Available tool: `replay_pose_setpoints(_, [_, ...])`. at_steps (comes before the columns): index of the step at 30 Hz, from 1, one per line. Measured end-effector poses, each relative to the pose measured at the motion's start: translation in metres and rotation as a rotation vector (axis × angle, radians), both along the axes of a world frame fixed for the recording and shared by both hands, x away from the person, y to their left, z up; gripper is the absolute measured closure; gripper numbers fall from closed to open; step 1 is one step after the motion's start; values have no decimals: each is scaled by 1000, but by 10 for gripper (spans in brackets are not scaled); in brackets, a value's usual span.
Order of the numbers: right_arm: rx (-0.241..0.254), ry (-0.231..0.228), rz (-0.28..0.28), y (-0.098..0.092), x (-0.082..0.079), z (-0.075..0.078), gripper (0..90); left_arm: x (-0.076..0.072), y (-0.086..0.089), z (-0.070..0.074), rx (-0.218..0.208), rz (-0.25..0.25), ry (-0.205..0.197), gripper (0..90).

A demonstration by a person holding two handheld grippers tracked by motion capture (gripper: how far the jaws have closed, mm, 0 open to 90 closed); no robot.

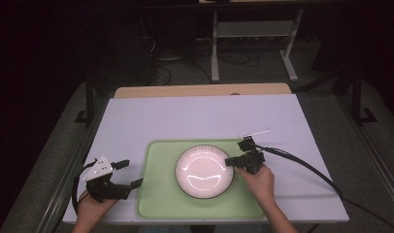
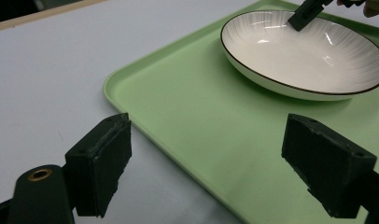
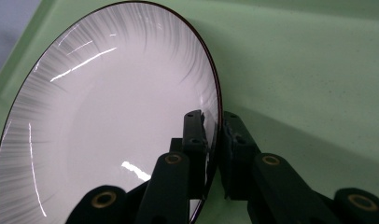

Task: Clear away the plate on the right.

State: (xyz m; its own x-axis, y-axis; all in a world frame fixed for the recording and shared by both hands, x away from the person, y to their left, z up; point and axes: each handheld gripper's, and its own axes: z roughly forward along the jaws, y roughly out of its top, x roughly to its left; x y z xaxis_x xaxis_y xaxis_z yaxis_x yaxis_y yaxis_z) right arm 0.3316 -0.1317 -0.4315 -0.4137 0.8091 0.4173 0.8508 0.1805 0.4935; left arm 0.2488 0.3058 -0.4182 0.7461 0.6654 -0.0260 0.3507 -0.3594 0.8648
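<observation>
A white plate (image 1: 204, 171) with a thin dark rim sits in the middle of the green tray (image 1: 156, 194) on the white worktop (image 1: 195, 119). The right gripper (image 1: 230, 161) has its fingers (image 3: 195, 140) clamped on the plate's right rim, one inside the rim and one outside. The left gripper (image 1: 129, 174) hovers at the tray's left edge with its fingers (image 2: 101, 163) wide apart and nothing between them.

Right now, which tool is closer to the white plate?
Right. The right tool is clamped on the plate at its right rim. The left tool is open, off the left edge of the green tray, apart from the plate.
</observation>
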Motion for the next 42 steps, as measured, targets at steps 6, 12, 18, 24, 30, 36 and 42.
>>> replay_pose_setpoints(6, [-5,-7,8,0,-4,0,804,0,0,0,-1,1,-1,157])
replay_pose_setpoints(12, [8,-9,13,-2,-6,-1,803,0,0,0,-1,0,-1,157])
replay_pose_setpoints(18, [11,-18,17,-3,-7,-1,797,0,0,0,0,1,-1,157])
replay_pose_setpoints(24, [31,-49,20,-6,-9,0,747,0,0,-1,4,1,1,157])
replay_pose_setpoints(30, [40,-95,19,-11,-11,5,692,0,-1,-1,5,1,2,157])
replay_pose_setpoints(36, [40,-161,17,-17,-13,10,631,0,-1,-1,6,1,3,157])
replay_pose_setpoints(42, [34,-219,24,-21,-14,15,566,0,-1,-1,7,1,4,157])
